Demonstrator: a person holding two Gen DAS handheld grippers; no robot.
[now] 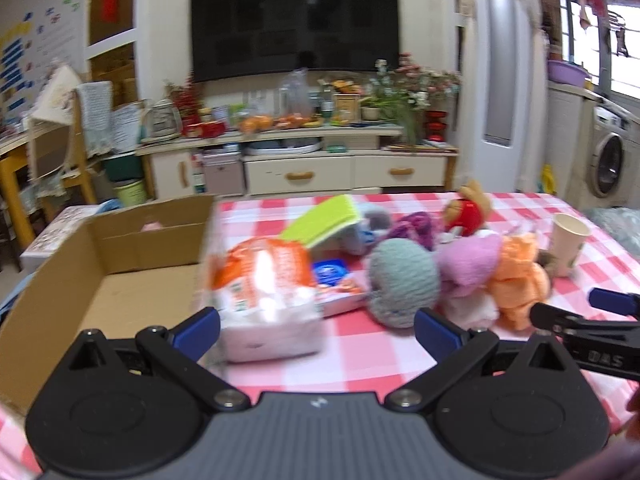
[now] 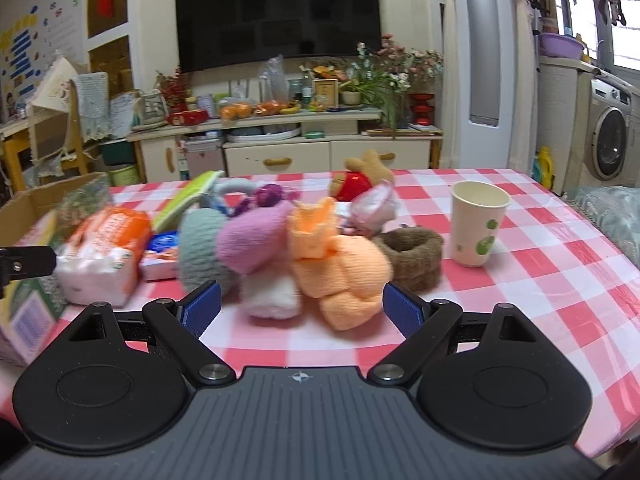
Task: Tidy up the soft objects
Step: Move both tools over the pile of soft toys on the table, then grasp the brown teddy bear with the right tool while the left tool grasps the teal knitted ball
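**Cardboard box nearly bare, soft pile unsorted**

Your cardboard box (image 1: 120, 280) sits left of the left gripper (image 1: 316, 330), fingers spread, empty. The tissue pack (image 1: 268, 292) lies between them. Ahead of your right gripper (image 2: 302, 306), equally spread, wait knitted toys (image 2: 340, 264).

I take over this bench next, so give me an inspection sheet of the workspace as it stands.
Surface: checked tablecloth, red and white.
Job's things: orange plush, pink plush, teal yarn ball heaped mid-table; cardboard box open at left.
Clutter: tissue pack, paper cup upright, green sponge.
Grippers: left gripper and right gripper both open, holding nothing.
Cables: nothing seen.
Surroundings: television, washing machine.
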